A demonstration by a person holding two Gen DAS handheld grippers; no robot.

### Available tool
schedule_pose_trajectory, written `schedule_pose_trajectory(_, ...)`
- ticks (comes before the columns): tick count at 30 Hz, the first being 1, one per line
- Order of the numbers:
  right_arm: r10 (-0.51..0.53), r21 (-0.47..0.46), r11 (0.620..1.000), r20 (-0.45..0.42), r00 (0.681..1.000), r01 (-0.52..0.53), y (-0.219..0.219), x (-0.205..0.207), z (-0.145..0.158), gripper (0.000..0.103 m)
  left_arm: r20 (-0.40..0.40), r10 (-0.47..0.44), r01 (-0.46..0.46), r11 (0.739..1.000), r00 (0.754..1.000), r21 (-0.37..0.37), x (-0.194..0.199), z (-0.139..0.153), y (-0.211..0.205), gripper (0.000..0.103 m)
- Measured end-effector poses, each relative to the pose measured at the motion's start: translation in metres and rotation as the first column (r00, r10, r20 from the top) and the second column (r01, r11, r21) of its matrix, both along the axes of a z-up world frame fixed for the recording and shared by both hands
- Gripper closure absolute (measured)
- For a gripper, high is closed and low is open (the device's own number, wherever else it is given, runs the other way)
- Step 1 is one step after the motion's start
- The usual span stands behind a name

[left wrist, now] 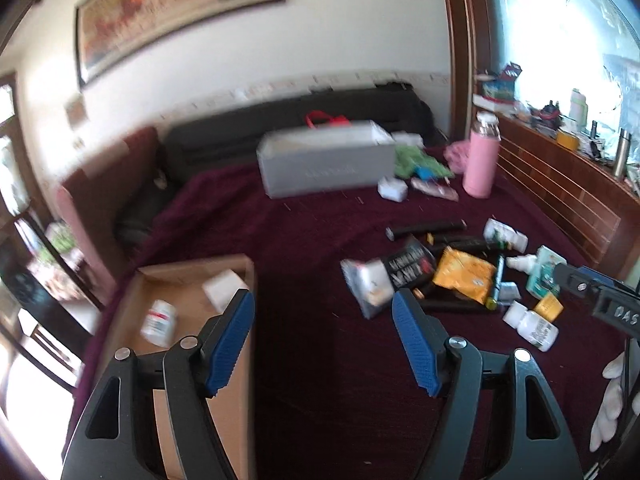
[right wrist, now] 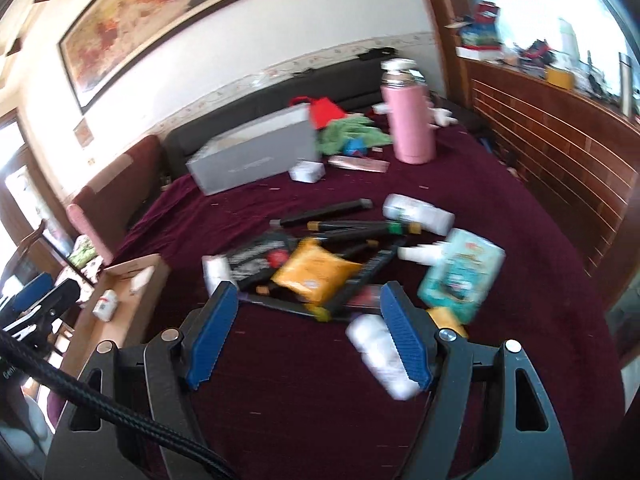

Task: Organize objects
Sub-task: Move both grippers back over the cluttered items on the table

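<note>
A pile of small items lies on a maroon cloth: a yellow packet (left wrist: pixel 464 274) (right wrist: pixel 314 274), black tubes (left wrist: pixel 426 229) (right wrist: pixel 326 212), white bottles (left wrist: pixel 530 326) (right wrist: pixel 380 350), a teal pack (right wrist: pixel 460 274) and a black packet (left wrist: pixel 410 266). My left gripper (left wrist: pixel 323 344) is open and empty, between the pile and a cardboard box (left wrist: pixel 240 360) (right wrist: pixel 120 320) holding a white pill bottle (left wrist: pixel 159 323) (right wrist: pixel 105 304). My right gripper (right wrist: pixel 306 334) is open and empty just before the pile, its right finger beside a white bottle. It shows at the right edge of the left wrist view (left wrist: pixel 592 296).
A grey box (left wrist: pixel 326 162) (right wrist: pixel 256 156), a pink flask (left wrist: pixel 481 156) (right wrist: pixel 412 118), green cloth (right wrist: pixel 352 130) and small white boxes (left wrist: pixel 393 189) stand farther back. A wooden panel (left wrist: pixel 560 188) runs along the right. A dark sofa (left wrist: pixel 280 120) lies behind.
</note>
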State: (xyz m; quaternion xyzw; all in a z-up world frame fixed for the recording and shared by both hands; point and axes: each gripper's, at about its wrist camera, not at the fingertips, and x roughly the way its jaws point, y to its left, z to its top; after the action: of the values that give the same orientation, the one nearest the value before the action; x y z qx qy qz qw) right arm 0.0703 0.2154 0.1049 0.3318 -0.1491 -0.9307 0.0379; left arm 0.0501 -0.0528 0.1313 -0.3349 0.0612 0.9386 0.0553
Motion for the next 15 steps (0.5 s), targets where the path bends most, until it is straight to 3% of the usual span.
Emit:
schedule_pose_trajectory(5,-0.074,-0.065,0.995,0.056,0.996,0.077,0.044,0.002,-0.021,0.029,0.152,0.005,-0.023,0.993,0.988,0.119,-0.049,-0.038,0.004,0.037)
schedule_pose_trajectory(7,-0.084,-0.077,0.993,0.07,0.994,0.089,0.053,0.002,-0.028,0.029,0.153,0.022,-0.042,0.991,0.988,0.13,-0.065,-0.047,0.005,0.037)
schedule_pose_trajectory(10,-0.08,-0.094,0.992,0.078,0.994,0.087,0.059,0.001,-0.034,0.029,0.165,0.049,-0.06,0.996,0.985,0.061,-0.088,-0.063,0.012,0.037)
schedule_pose_trajectory(13,-0.078,-0.085,0.993,0.077,0.994,0.085,0.063,-0.001,-0.038,0.029,0.174,0.046,-0.068,0.991,0.984,0.119,-0.102,-0.069,0.016,0.038)
schedule_pose_trajectory(15,-0.074,-0.09,0.993,0.087,0.993,0.082,0.065,-0.004,-0.042,0.029,0.119,0.027,-0.041,0.992,0.993,0.121,-0.115,-0.064,0.023,0.037)
